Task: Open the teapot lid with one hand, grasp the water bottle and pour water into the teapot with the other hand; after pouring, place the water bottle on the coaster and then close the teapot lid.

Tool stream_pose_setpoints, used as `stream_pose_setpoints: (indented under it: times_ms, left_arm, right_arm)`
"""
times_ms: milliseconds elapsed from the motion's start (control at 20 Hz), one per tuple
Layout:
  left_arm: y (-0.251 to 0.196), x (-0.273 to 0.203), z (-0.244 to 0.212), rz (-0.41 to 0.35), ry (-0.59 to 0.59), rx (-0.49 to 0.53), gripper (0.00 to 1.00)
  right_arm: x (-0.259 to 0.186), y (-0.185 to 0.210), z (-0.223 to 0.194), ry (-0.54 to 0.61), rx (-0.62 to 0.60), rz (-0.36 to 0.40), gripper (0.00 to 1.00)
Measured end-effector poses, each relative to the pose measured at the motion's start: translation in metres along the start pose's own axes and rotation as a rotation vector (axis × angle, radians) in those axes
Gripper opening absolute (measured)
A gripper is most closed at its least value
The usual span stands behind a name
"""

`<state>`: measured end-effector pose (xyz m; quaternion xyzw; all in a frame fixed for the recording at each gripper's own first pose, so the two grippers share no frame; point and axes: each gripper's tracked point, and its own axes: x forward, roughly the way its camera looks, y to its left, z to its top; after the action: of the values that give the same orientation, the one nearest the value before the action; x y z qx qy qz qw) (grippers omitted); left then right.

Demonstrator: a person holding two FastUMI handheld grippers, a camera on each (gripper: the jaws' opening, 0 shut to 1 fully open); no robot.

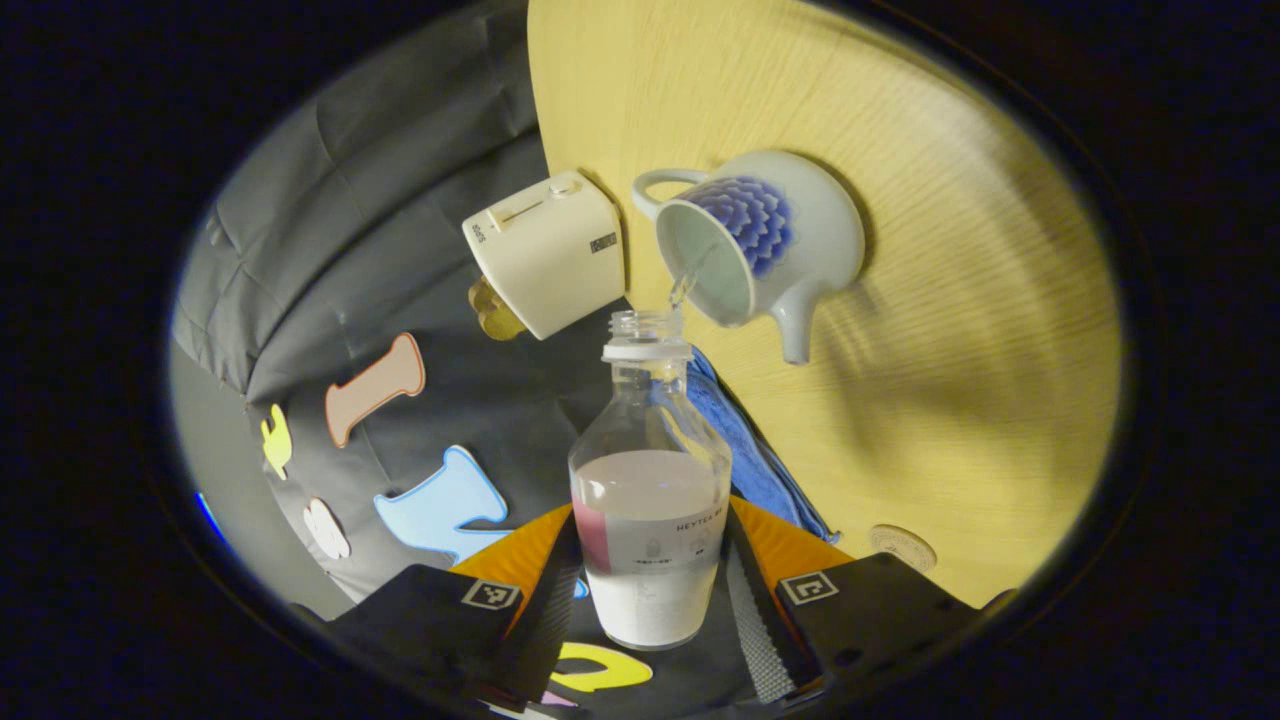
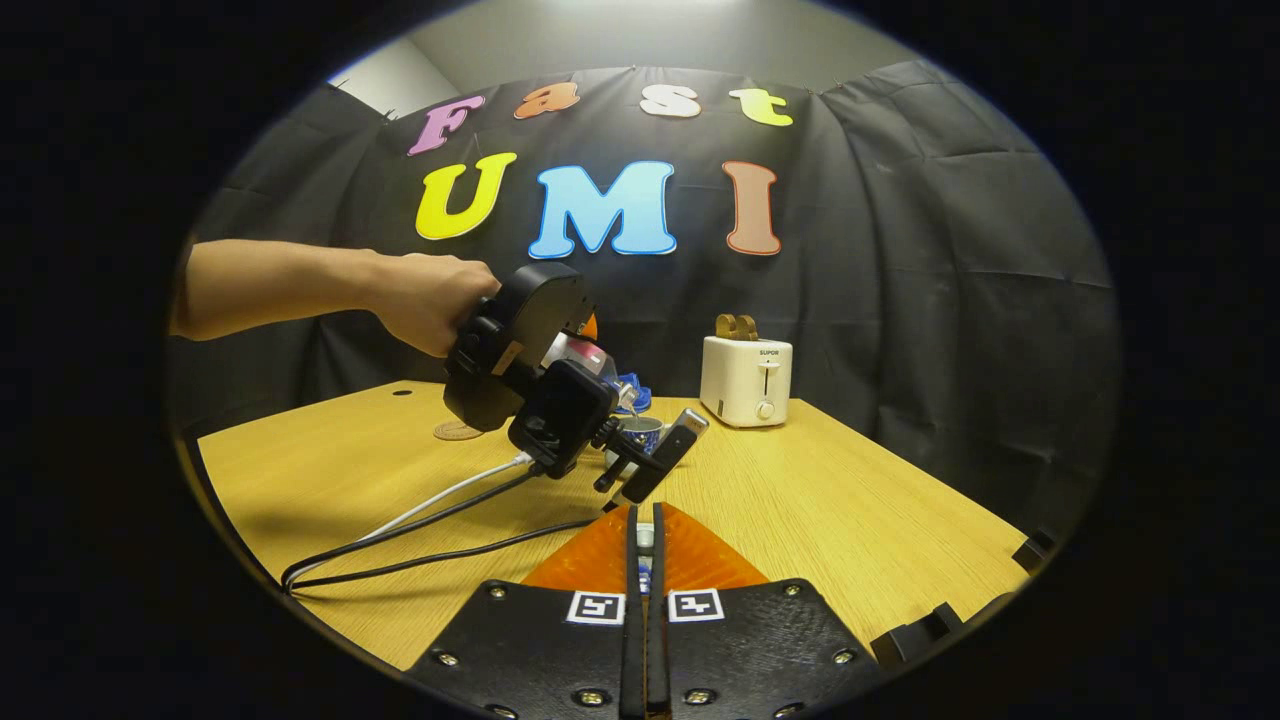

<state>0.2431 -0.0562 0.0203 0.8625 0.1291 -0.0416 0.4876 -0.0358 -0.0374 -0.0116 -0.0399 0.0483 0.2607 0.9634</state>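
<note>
In the left gripper view my left gripper (image 1: 652,565) is shut on a clear water bottle (image 1: 650,500) with a pink and white label. The bottle is tipped with its open mouth at the rim of the white teapot (image 1: 760,240), which has a blue flower pattern. A thin stream of water runs into the teapot's open top. In the right gripper view a hand (image 2: 430,300) holds that gripper over the teapot (image 2: 640,432), with the bottle (image 2: 585,355) partly hidden. My right gripper (image 2: 645,515) is shut on a small whitish piece, apparently the teapot lid. A round coaster (image 1: 900,546) lies on the table.
A white toaster (image 2: 745,380) stands at the back of the wooden table (image 2: 850,520), with a blue cloth (image 1: 760,460) beside the teapot. Cables (image 2: 430,520) trail over the table's left part. The coaster (image 2: 458,431) lies at the back left.
</note>
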Motion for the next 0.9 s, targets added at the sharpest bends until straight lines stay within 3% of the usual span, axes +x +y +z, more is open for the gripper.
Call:
stream_pose_setpoints:
  times_ms: [900]
  left_arm:
    - [0.016, -0.004, 0.007, 0.049, 0.003, 0.184, 0.86]
  right_arm:
    - [0.001, -0.003, -0.006, 0.019, 0.006, -0.008, 0.01]
